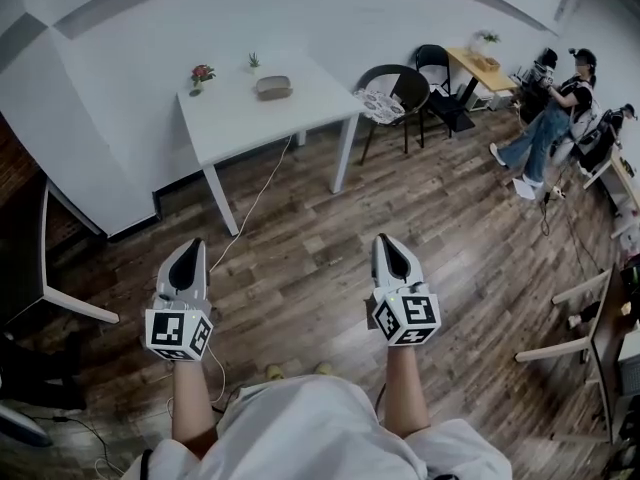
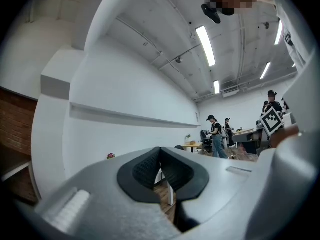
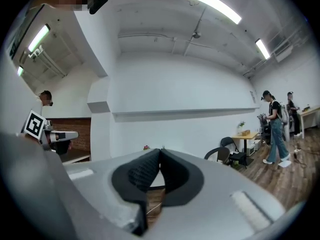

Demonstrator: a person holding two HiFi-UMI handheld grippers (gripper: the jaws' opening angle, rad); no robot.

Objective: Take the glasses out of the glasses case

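Observation:
A grey-brown glasses case (image 1: 273, 87) lies closed on the white table (image 1: 240, 118) against the far wall. My left gripper (image 1: 188, 258) and right gripper (image 1: 391, 248) are held level over the wooden floor, well short of the table. Each has its jaws shut with nothing between them. In the left gripper view the black pads (image 2: 160, 170) meet at the tips, and the same shows in the right gripper view, pads (image 3: 160, 173) closed together. The glasses themselves are hidden.
A small red flower pot (image 1: 201, 74) and a little green plant (image 1: 254, 63) stand on the table near the case. A black chair (image 1: 392, 93) sits to its right, a cable runs down from the table, and people (image 1: 555, 116) are at the far right.

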